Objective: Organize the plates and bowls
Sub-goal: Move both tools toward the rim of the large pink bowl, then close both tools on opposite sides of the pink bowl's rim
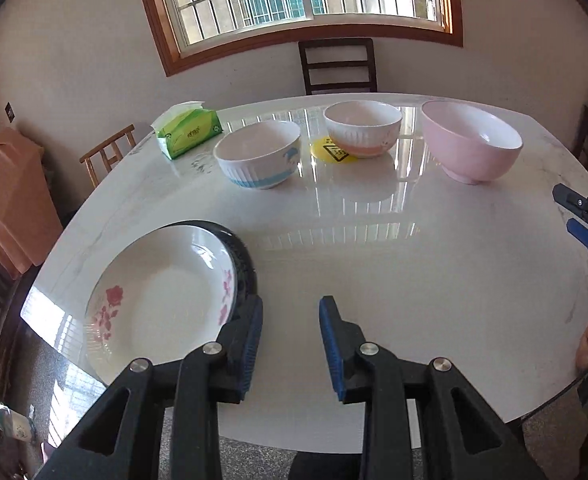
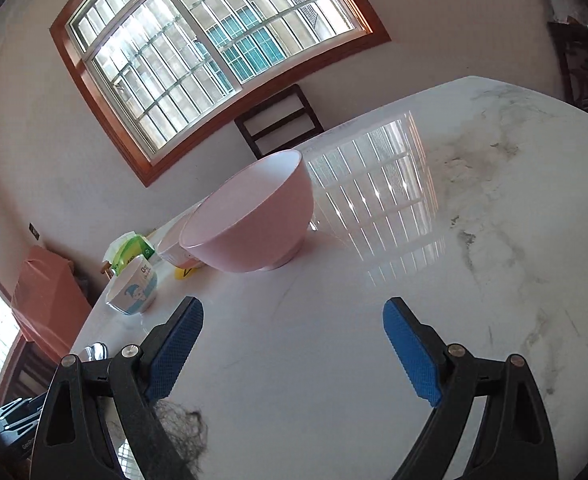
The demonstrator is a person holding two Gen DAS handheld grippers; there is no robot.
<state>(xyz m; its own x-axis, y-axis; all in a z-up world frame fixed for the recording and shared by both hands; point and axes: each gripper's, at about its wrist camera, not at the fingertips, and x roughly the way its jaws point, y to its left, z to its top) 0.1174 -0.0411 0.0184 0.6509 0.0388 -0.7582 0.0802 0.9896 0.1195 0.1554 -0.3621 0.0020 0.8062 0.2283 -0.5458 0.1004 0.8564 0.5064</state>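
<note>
Broadly, the glossy white marble table [image 1: 374, 248] carries everything. A white floral plate [image 1: 158, 296] lies on a black plate [image 1: 246, 260] at the near left, just beside the left gripper [image 1: 291, 344], whose jaws stand narrowly apart and hold nothing. Along the far side sit a pink bowl [image 2: 254, 220], a blue-patterned ribbed white bowl [image 1: 258, 156] and an orange-banded white bowl [image 1: 362, 128]. The right gripper [image 2: 293, 352] gapes wide, empty, near the pink bowl.

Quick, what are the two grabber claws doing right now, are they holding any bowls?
Left gripper: open, holding nothing, beside the white flowered plate.
Right gripper: open wide, holding nothing, aimed toward the pink round bowl.
</note>
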